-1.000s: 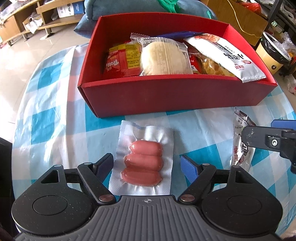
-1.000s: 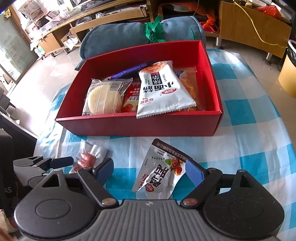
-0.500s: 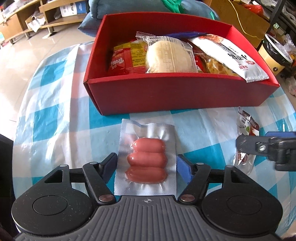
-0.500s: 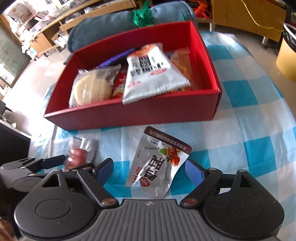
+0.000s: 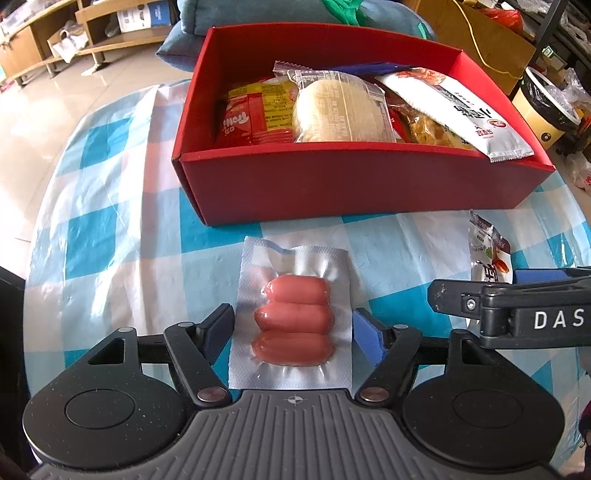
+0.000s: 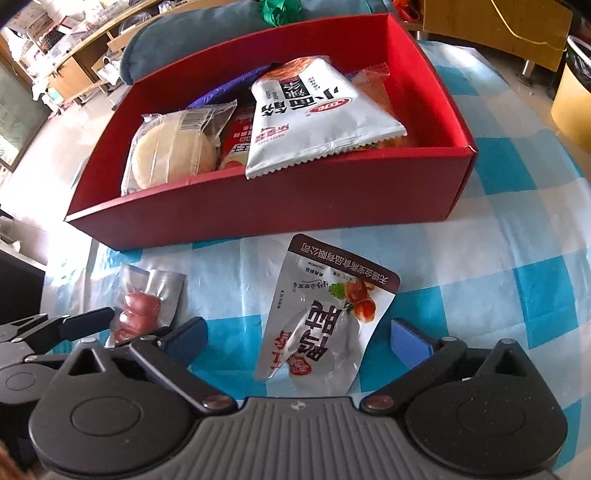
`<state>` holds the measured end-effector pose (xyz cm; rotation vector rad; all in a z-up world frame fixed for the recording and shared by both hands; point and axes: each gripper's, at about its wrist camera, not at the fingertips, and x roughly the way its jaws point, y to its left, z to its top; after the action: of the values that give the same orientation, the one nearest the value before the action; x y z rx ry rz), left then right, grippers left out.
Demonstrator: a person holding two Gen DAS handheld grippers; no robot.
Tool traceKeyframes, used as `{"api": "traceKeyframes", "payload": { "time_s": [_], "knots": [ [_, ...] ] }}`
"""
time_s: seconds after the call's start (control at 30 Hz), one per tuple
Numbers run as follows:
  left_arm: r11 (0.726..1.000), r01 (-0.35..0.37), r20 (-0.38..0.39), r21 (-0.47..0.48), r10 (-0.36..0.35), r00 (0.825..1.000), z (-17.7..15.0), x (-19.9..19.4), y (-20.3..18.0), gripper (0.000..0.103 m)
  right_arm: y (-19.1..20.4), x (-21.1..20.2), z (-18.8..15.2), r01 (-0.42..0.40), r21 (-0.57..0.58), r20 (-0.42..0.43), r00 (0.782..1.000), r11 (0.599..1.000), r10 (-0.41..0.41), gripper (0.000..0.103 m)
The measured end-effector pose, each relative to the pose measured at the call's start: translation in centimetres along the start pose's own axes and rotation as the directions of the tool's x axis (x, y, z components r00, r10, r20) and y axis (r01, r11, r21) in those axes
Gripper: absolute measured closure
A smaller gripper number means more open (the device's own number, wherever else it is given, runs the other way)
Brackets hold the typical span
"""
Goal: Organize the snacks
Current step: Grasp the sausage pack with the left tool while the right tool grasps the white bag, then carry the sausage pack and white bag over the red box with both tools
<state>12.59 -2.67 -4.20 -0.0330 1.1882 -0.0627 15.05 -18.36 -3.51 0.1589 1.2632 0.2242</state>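
tablecloth (image 5: 110, 206): blue and white checks, spread over the table | cushion (image 6: 177, 48): grey-blue, laid behind the table, tied with a green band (image 6: 280, 9) | bin (image 5: 543, 110): yellowish, lined with what is perhaps a black bag | shelves (image 5: 55, 40): wooden, seen far left | floor (image 5: 48, 96): pale, glossy

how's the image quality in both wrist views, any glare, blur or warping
Left wrist view: sharp, bright daylight, glare on the floor at upper left and on the sausage pack film; fisheye bends the red box walls. Right wrist view: slightly soft, the box's front edge smeared, background washed out at upper left, white pouch print still legible; same strong barrel distortion curving the checked tablecloth.
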Motion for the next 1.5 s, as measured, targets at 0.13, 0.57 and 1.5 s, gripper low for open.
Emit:
{"api": "traceKeyframes", "payload": {
  "time_s": [0.13,0.57,1.5],
  "knots": [
    [1.0,-0.004,-0.014,-0.018,0.004,1.0,0.0,0.2,0.6,0.02,0.2,0.2,0.2,0.006,-0.012,0.001,1.0,1.0,-0.006,0.003],
    [0.998,-0.012,-0.018,-0.059,0.011,1.0,0.3,0.0,1.8,0.028,0.9,-1.3,-1.1,0.039,-0.122,0.038,0.999,0.992,-0.034,0.053],
    [0.999,0.031,0.049,-0.03,-0.03,0.998,-0.5,-3.5,0.5,0.029,1.7,-5.1,-2.5,0.033,-0.13,0.121,0.992,0.991,-0.017,0.053]
  ]
}}
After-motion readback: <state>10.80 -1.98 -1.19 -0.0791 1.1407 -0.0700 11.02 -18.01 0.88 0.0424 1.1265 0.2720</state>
